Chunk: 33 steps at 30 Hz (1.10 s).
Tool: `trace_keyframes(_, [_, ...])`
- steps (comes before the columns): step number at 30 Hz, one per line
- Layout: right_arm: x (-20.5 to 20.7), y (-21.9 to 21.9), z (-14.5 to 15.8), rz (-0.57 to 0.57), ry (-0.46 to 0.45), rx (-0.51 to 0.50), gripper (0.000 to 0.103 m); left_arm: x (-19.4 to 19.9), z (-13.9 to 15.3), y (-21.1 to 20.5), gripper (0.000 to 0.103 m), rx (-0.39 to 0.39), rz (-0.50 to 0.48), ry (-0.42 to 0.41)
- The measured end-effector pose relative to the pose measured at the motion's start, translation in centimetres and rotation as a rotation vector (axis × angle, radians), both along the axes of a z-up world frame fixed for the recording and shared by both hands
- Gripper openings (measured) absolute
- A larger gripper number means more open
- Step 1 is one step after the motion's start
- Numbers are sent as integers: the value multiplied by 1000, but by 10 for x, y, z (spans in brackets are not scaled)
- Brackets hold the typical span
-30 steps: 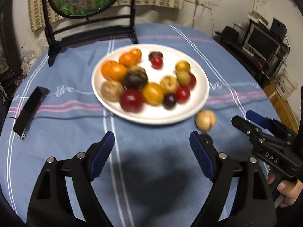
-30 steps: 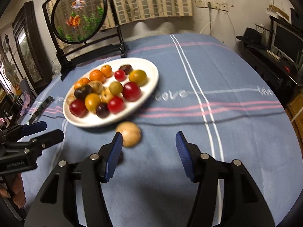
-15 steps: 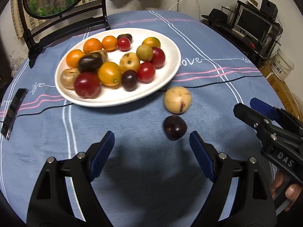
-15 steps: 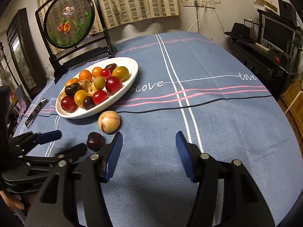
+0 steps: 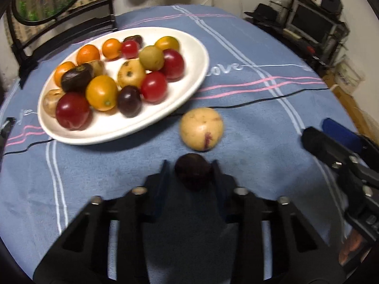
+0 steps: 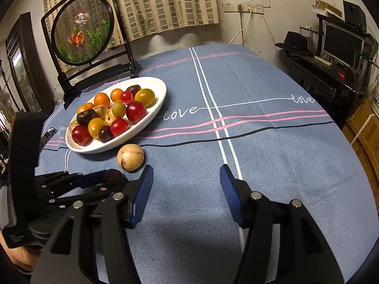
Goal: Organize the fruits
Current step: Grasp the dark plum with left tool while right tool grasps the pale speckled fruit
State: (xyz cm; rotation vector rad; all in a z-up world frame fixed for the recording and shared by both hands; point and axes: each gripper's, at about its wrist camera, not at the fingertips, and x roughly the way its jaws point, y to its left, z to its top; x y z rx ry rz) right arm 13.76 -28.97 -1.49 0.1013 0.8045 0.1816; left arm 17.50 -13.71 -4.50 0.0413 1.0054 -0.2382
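A dark purple plum lies on the blue tablecloth in front of the white plate. My left gripper is down over it, and its jaws are closing with both pads against the plum's sides. The right wrist view shows the same grip, the left gripper holding the plum. A pale yellow fruit rests just beyond, beside the plate's rim. The plate holds several red, orange, yellow and dark fruits. My right gripper hovers open over bare cloth with nothing in it, to the right of the left one.
A round fish picture on a black stand rises behind the plate. A dark phone lies at the table's left edge. A desk with a monitor stands off to the right, past the table's rim.
My left gripper moved forward and down onto the dark plum, and its wide-open jaws closed in around it. The right gripper has held still over the last half second.
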Motion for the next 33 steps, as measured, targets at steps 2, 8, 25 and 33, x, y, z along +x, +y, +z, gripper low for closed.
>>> trace_keyframes(2, [1,5,1,9,5,-12,58,-4,2,4,32,11,-7,-8])
trace_keyframes(8, [7,30,1,79,10,-54,58,-20,16,31,32,3,0,-49])
trace_keyframes(25, [45,107,-24,187,104,-209,58,-33,16,92,31,-86,86,-52])
trace_keyframes(33, [54,115,-32,179,115,-263,42,-32,15,93,32,-80,92,-49])
